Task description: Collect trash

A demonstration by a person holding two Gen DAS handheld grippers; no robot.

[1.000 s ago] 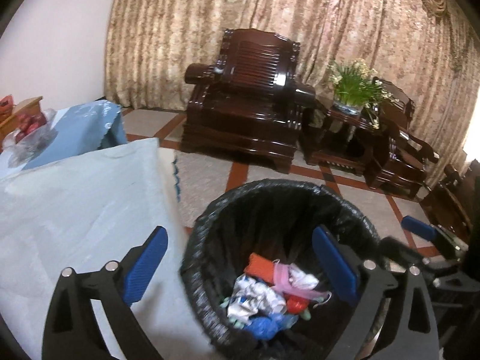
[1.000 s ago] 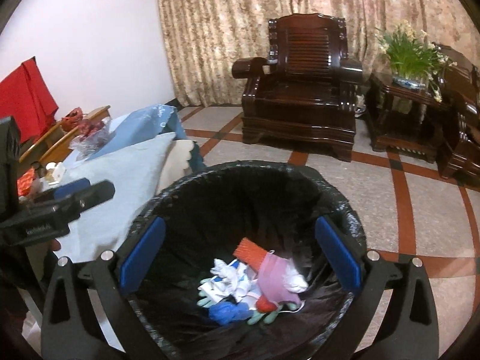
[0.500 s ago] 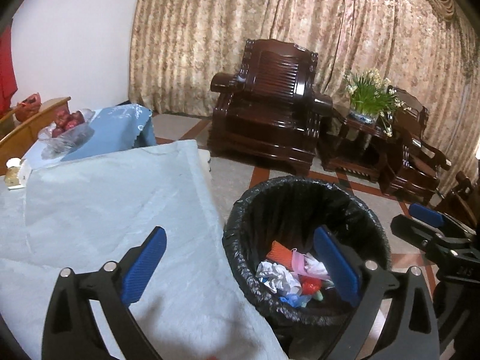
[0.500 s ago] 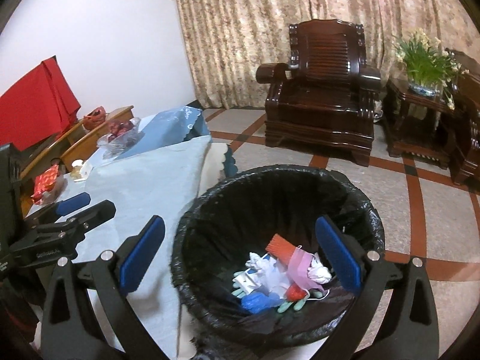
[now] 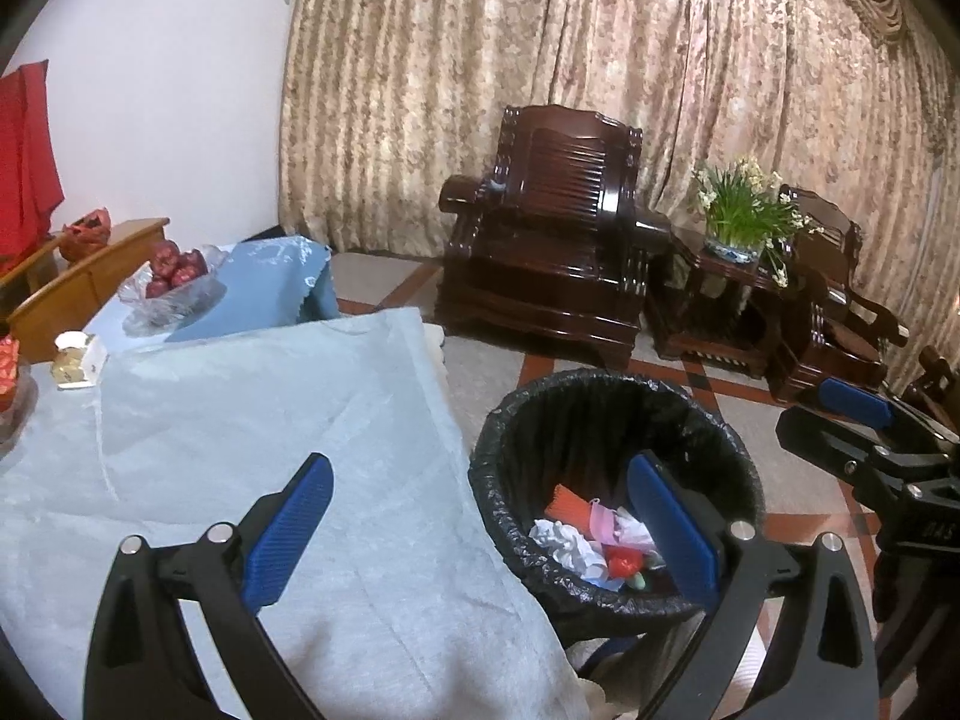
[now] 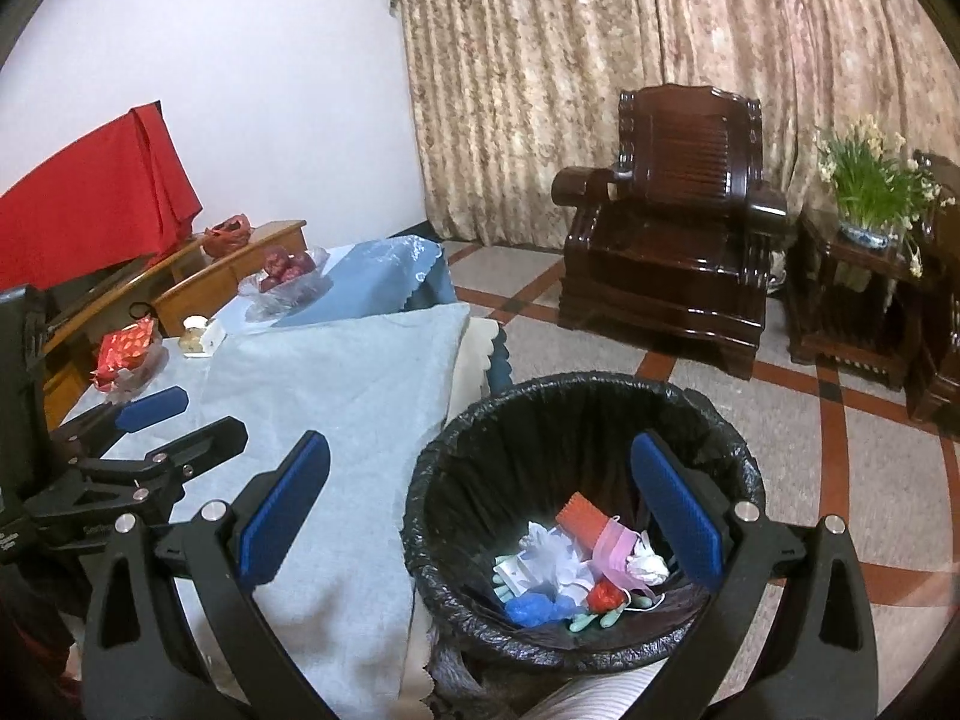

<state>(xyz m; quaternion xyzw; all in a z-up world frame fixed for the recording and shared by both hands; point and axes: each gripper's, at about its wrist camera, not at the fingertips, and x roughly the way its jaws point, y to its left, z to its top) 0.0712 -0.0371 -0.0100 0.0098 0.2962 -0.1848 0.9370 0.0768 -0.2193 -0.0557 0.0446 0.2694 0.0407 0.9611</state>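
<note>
Since the pale blue cloth on the counter [image 5: 252, 420] shows no litter at the frame's centre left, collecting looks nearly done. The round black-lined trash bin [image 6: 576, 396], lower centre, holds crumpled white paper [image 6: 555, 561], an orange ribbed piece, pink wrapping and blue scraps. The left tongs [image 5: 480, 528] and the right tongs [image 6: 480, 516] gape wide, gripping nothing.

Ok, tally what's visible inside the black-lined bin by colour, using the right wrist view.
Orange ribbed piece: 1
White crumpled paper: 1
Pink strip: 1
Red wrapper: 1
Blue crumpled piece: 1
Pale green scraps: cannot tell how many, counted as 1 cluster
Total: 6 colour groups in the bin; pieces underneath may be hidden.
</note>
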